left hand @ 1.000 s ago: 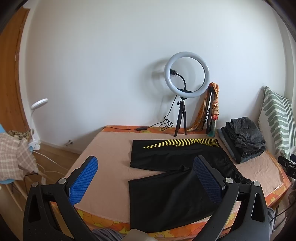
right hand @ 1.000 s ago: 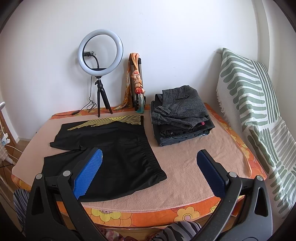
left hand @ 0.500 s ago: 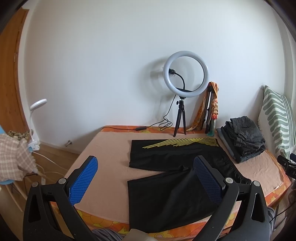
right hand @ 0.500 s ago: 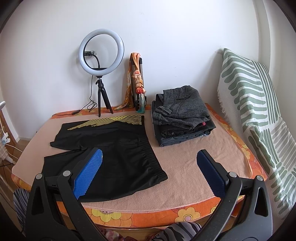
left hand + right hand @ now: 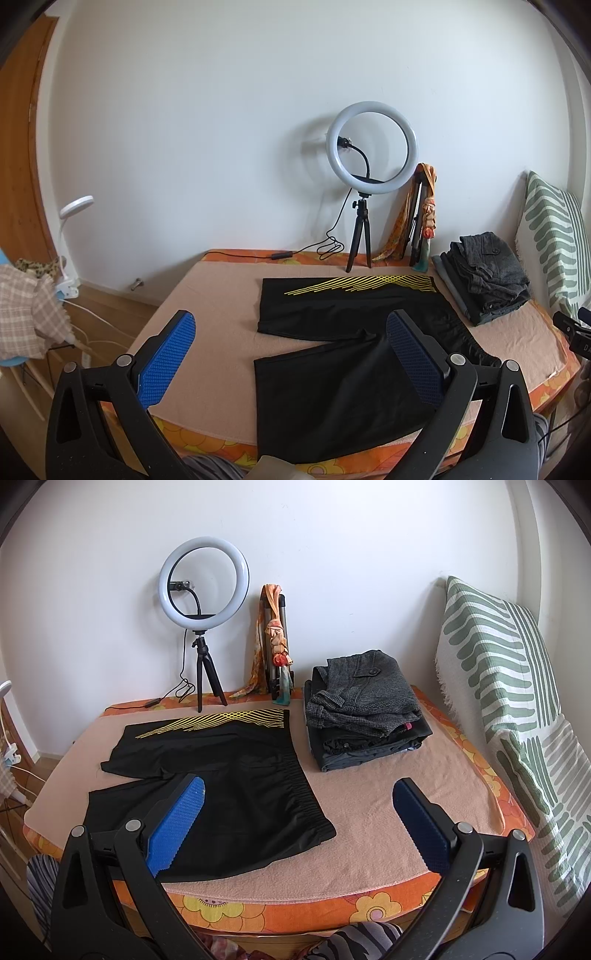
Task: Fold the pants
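Note:
Black shorts [image 5: 332,354] with yellow stripes on the far leg lie spread flat on the peach-covered table [image 5: 207,295]. They also show in the right wrist view [image 5: 229,775], waistband to the right. My left gripper [image 5: 291,354] is open and empty, held above the table's near edge in front of the near leg. My right gripper [image 5: 299,823] is open and empty, held above the near edge by the waistband corner. Neither touches the cloth.
A stack of folded dark clothes [image 5: 365,709] sits at the table's right rear. A ring light on a tripod [image 5: 203,627] and a folded stand with a scarf [image 5: 275,646] stand by the wall. A striped green cushion [image 5: 517,701] leans at right. A lamp [image 5: 74,229] stands at left.
Both views shift very slightly. The shorts and the grippers' jaws are unchanged.

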`<state>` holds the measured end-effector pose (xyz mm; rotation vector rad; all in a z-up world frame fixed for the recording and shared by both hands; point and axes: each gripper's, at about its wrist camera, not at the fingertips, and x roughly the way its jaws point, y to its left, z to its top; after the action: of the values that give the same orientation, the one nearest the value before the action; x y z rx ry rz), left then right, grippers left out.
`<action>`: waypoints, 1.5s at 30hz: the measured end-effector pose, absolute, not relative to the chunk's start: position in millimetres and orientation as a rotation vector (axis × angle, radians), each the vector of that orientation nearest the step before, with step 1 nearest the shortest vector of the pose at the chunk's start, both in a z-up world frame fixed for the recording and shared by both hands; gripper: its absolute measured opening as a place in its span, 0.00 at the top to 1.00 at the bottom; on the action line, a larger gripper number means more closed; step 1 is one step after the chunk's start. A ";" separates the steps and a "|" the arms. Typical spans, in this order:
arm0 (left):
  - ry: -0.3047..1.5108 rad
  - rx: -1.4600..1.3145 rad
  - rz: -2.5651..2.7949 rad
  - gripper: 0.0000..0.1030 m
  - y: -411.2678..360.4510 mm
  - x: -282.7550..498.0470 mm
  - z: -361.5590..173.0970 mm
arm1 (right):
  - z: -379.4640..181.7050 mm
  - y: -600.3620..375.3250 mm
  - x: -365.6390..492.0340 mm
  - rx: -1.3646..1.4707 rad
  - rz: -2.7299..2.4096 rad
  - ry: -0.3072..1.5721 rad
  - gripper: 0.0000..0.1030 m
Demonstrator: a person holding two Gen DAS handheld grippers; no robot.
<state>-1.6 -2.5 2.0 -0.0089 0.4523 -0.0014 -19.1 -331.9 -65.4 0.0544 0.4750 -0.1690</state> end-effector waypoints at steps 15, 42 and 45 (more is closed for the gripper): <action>0.459 -0.006 -0.001 0.00 -5.7 -0.4 0.5 | -66.6 -331.7 -18.8 0.054 -0.168 0.475 0.00; 0.574 0.074 -0.077 0.00 10.6 29.7 -27.7 | -81.8 -328.8 -1.2 -0.028 -0.137 0.495 0.00; 0.608 0.152 -0.129 0.00 8.5 35.7 -44.0 | -86.6 -331.8 7.6 -0.080 -0.116 0.518 0.00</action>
<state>35.7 8.5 -44.0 0.1519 0.6083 -0.1285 7.6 -331.8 -86.6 -0.0803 0.5177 -0.1159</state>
